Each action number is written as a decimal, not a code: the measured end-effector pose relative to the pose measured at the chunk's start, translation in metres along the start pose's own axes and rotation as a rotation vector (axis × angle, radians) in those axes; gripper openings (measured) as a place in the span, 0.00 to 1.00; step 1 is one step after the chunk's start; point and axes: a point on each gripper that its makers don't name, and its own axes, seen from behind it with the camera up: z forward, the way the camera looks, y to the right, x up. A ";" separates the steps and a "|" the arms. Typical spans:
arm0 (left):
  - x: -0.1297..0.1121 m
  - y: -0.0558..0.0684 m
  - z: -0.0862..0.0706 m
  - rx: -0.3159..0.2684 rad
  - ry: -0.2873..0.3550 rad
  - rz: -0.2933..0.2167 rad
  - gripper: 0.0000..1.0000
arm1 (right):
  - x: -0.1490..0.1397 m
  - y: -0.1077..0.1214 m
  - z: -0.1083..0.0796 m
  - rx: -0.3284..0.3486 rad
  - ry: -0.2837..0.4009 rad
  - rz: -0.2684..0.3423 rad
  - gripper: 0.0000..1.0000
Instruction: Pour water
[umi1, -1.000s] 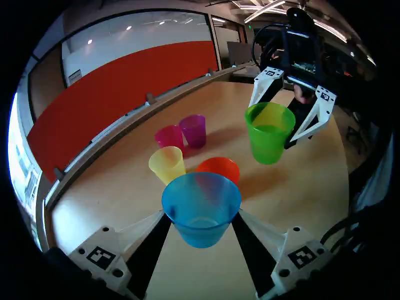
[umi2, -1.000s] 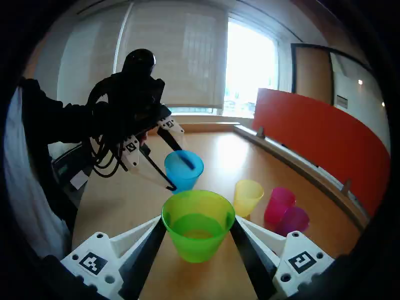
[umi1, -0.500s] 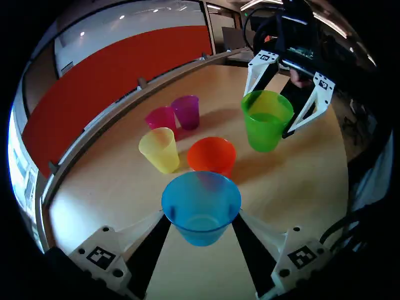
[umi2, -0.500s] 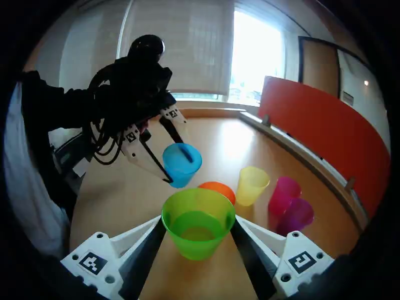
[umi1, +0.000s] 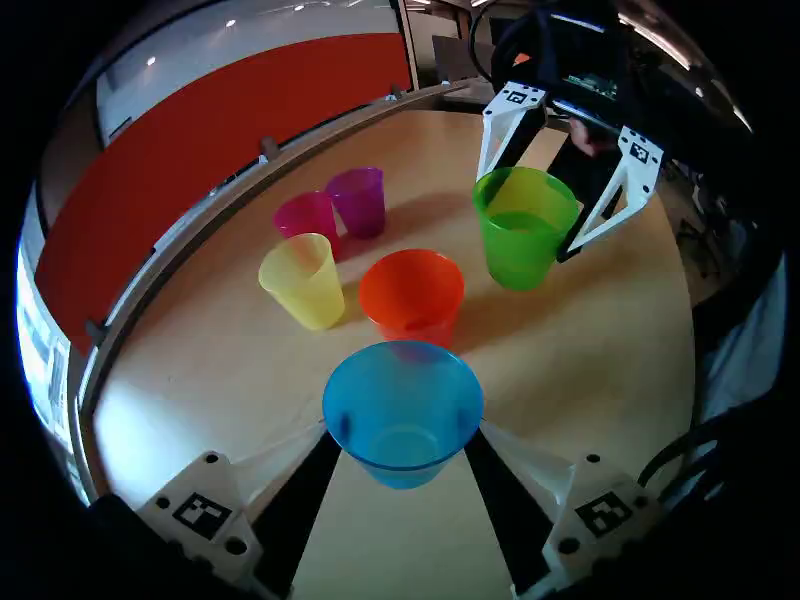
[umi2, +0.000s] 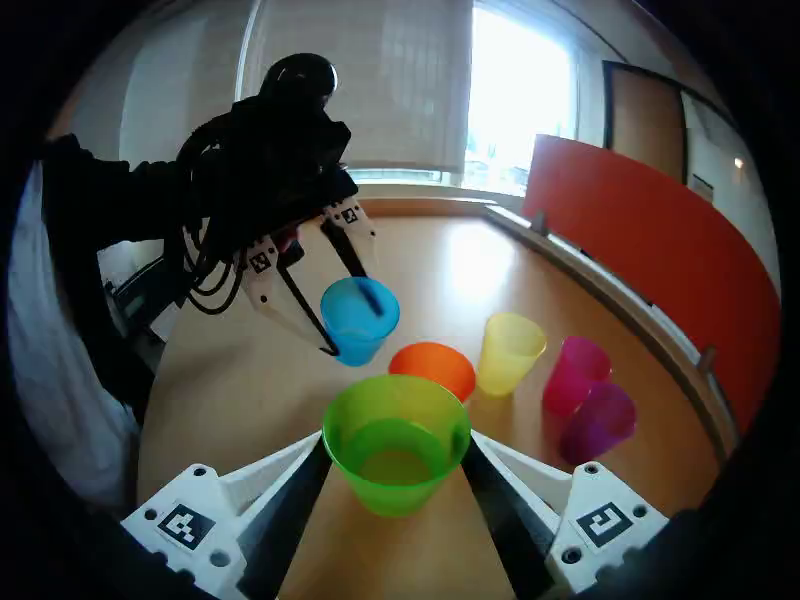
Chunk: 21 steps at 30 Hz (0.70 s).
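Base of orange cup (umi2: 432, 362) is hidden (behind green cup (umi2: 396, 455)).

Upright green cup (umi2: 396, 455), perhaps half-full

I note a wooden table (umi1: 600, 360) with four cups upright on it. Orange cup (umi1: 412, 295) at frame centre, yellow cup (umi1: 300, 280) to its left. Pink cup (umi1: 308, 218) and purple cup (umi1: 357, 200) side by side, upper left.

Views face each other across table (umi1: 620, 380), close, angled down; share orange cup (umi1: 412, 293).
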 end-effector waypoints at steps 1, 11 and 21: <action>-0.001 0.001 0.001 -0.002 -0.003 0.000 0.82 | -0.001 0.000 0.000 0.002 -0.004 0.000 0.90; -0.002 0.005 0.006 -0.030 -0.018 -0.004 0.83 | -0.013 0.003 0.005 0.013 -0.048 -0.007 0.90; -0.001 0.005 0.011 -0.049 -0.013 -0.030 0.83 | -0.021 0.004 0.010 0.017 -0.067 -0.019 0.90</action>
